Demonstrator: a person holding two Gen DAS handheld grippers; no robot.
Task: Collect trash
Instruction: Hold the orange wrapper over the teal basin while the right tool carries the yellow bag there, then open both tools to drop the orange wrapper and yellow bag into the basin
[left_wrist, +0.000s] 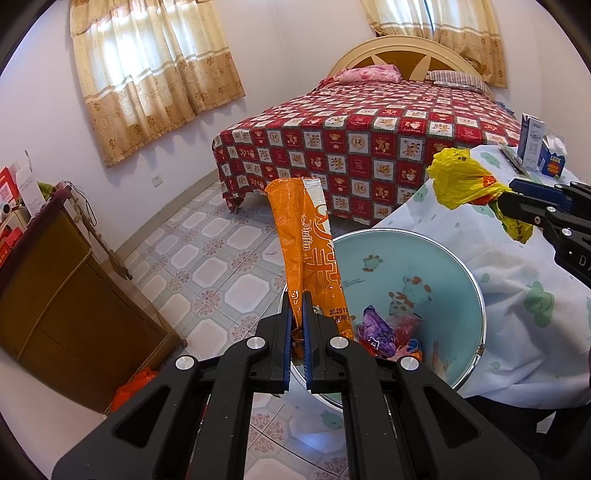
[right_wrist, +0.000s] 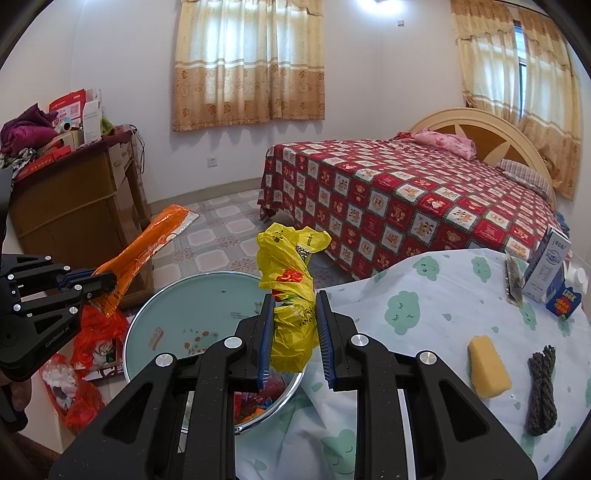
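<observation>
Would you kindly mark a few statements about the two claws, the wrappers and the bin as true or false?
1. The left claw grips an orange wrapper. True.
2. The right claw is empty. False: it holds a crumpled yellow plastic bag.
3. The round bin already holds some wrappers. True.
4. The yellow sponge lies inside the bin. False: it lies on the table's printed cloth, beside a dark bundle of rope.
5. The milk carton lies flat on the bed. False: it stands upright on the cloth.
</observation>
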